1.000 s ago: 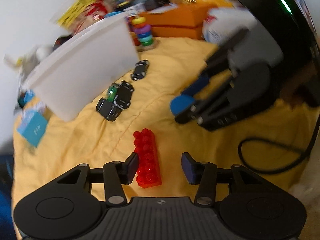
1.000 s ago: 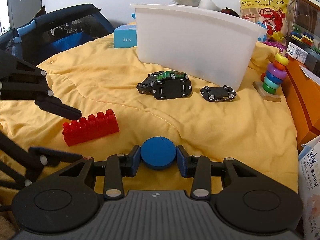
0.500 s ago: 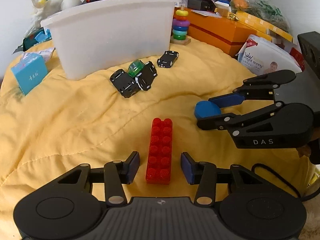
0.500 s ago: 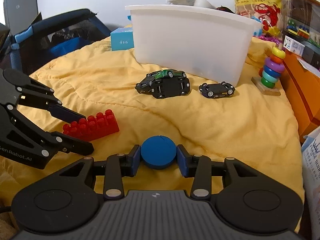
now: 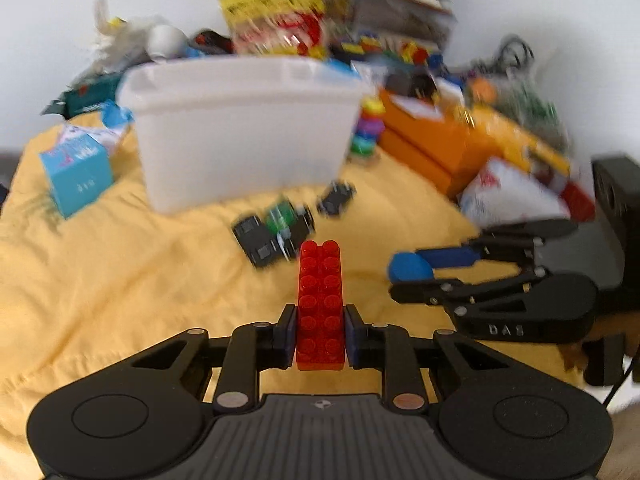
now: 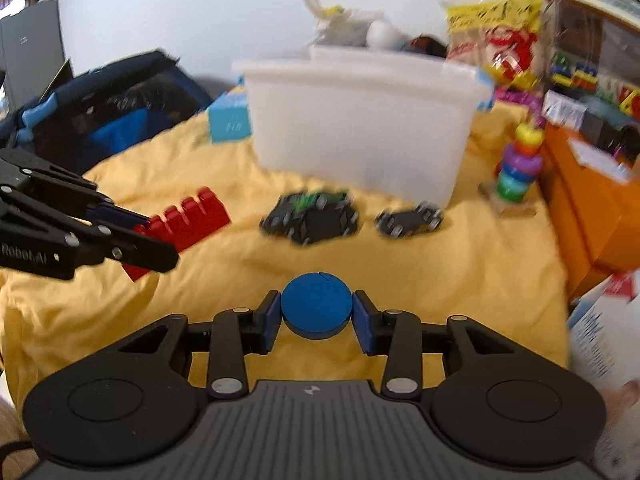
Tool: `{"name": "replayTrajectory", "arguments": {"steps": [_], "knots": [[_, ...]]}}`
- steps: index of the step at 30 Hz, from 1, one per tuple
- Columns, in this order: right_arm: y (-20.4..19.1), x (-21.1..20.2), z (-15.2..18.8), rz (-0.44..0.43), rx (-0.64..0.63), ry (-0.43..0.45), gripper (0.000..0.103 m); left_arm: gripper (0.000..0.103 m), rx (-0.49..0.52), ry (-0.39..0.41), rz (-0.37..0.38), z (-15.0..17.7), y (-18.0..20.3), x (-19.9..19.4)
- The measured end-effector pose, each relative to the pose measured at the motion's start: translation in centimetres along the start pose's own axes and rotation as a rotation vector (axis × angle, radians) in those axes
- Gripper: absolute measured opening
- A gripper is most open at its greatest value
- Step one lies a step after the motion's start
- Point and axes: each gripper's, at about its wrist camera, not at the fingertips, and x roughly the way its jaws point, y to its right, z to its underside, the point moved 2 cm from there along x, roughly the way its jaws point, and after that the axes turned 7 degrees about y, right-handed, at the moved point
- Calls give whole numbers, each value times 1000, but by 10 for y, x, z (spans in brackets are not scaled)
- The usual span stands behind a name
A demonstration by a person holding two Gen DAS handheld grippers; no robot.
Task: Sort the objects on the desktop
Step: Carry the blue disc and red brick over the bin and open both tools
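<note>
A: How do the grippers sit?
B: Both level above the yellow quilt (image 6: 460,264). The left gripper (image 5: 319,334) is clamped on the red brick (image 5: 321,304), which points ahead; the right gripper (image 6: 316,316) pinches the blue disc (image 6: 316,309)

A: And beyond them?
B: Black toy cars (image 6: 310,218) lie mid-quilt, one more car (image 6: 409,220) just beside them. The white bin (image 6: 360,128) stands at the far edge, the ring stacker (image 6: 516,168) at its right, orange boxes (image 5: 432,140) past that
</note>
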Motion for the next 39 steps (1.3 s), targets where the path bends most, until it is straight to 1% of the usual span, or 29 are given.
{"name": "replayTrajectory", "arguments": {"steps": [2,5,8,11,17,22,25,28,31,34,36,39], "knots": [[6,-5,-11,15,10,27,42,27,-22,35,-2,-12,-5,-6],[14,-12,-28,38,7,75,42,27,-15,79,-24,-30,-10,-14],[23,-18,-46,69,-1,124,42,27,-18,113,-30,-50,-19,-19],[34,-21,-65,98,2,167,42,27,15,137,-54,-70,-29,-18],[49,-17,-103,148,-20,253,42,27,91,240,-79,-123,-37,-22],[57,-9,-139,119,-28,327,42,27,150,317,-113,-166,-40,-17],[61,4,-162,111,-38,366,42,27,152,345,-128,-189,-45,-5],[66,21,-184,90,4,389,42,27,130,347,-133,-206,-55,13],[76,45,-204,84,84,370,42,27,107,316,-149,-217,-66,41],[78,76,-214,116,66,311,42,27,105,240,-154,-218,-75,73],[77,94,-211,120,53,262,42,27,100,182,-166,-212,-80,94],[76,118,-200,128,58,182,42,27,78,125,-175,-202,-88,115]]}}
